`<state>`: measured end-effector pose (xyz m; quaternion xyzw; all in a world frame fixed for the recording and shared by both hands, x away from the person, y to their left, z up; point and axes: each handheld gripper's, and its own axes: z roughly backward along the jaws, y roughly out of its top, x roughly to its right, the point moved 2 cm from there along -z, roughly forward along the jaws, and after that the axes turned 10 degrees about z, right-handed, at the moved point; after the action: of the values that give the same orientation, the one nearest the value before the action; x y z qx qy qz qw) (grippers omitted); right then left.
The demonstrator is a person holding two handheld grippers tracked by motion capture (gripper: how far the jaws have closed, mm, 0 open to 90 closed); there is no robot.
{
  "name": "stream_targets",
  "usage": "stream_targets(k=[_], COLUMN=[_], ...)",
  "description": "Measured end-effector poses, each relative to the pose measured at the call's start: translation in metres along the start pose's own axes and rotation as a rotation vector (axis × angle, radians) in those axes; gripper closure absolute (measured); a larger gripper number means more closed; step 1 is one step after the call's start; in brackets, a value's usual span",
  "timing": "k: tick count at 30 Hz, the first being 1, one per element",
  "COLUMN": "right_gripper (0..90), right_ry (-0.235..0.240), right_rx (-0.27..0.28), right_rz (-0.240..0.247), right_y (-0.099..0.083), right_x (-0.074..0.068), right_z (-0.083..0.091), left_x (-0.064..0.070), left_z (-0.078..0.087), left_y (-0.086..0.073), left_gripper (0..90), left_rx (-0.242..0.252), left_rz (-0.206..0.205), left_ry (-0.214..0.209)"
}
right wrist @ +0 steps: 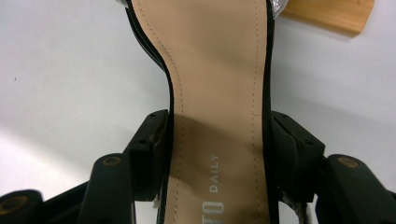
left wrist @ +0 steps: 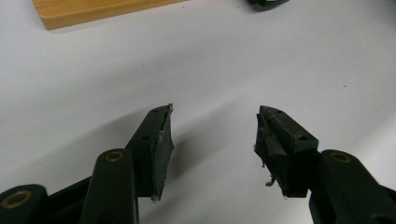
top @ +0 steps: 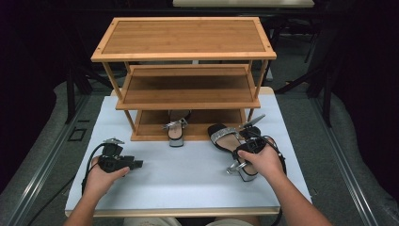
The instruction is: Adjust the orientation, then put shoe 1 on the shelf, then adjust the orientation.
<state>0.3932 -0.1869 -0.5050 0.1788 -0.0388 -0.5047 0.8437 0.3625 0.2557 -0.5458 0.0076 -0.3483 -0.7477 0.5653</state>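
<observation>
Wooden shoe rack (top: 188,89) sits at the far side of the white table (top: 188,188), three shelves. Top and middle shelves hold nothing I can see; bottom shelf has one sandal (top: 176,129) with a silver strap, its heel end sticking out over the front edge onto the table side. Second sandal (top: 230,143) lies on the table to the right of the rack, just in front of the bottom shelf's right corner, toe strap toward the rack, heel toward me. My right gripper (top: 249,148) is on it: in the right gripper view the jaws sit either side of the tan insole (right wrist: 217,116) at the narrow waist of the sole, both pads against the black edges, so it's clamped on that sandal. My left gripper (top: 136,165) is low over bare table at the left, well apart from both sandals; left gripper view shows the jaws spread wide with only table between them and a corner of the rack (left wrist: 93,11) at top.
</observation>
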Motion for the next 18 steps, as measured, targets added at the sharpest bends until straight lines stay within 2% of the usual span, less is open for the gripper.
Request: stream_targets(k=[4, 5, 6, 10, 11, 12, 17, 18], right_gripper=[42.0, 42.0, 42.0, 42.0, 42.0, 42.0, 42.0, 42.0], right_ry=[0.007, -0.008, 0.008, -0.003, 0.014, -0.012, -0.012, -0.019], right_rx=[0.015, 0.022, 0.019, 0.034, 0.021, 0.023, 0.015, 0.032], right_rz=[-0.025, -0.034, -0.035, -0.028, -0.018, -0.02, -0.012, -0.014], right_y=[0.009, 0.011, 0.013, 0.021, 0.023, 0.024, 0.032, 0.033], right_x=[-0.002, -0.004, -0.005, -0.014, -0.015, -0.017, -0.022, -0.022], right_z=[-0.005, -0.008, -0.009, -0.015, -0.015, -0.017, -0.024, -0.027], left_x=[0.0, 0.0, 0.0, 0.0, 0.0, 0.0, -0.002, -0.002], left_z=[0.004, 0.004, 0.004, 0.001, 0.001, 0.001, 0.003, 0.003], left_y=[0.0, 0.0, 0.0, -0.001, -0.001, -0.001, 0.0, 0.0], left_gripper=[45.8, 45.8, 45.8, 45.7, 45.8, 45.8, 45.7, 45.7], left_rx=[0.012, 0.017, 0.014, -0.002, 0.0, 0.002, 0.012, 0.013], left_rz=[0.007, 0.01, 0.008, 0.003, 0.002, 0.002, 0.014, 0.014], left_ry=[0.004, 0.003, 0.002, 0.004, 0.003, 0.002, 0.002, 0.002])
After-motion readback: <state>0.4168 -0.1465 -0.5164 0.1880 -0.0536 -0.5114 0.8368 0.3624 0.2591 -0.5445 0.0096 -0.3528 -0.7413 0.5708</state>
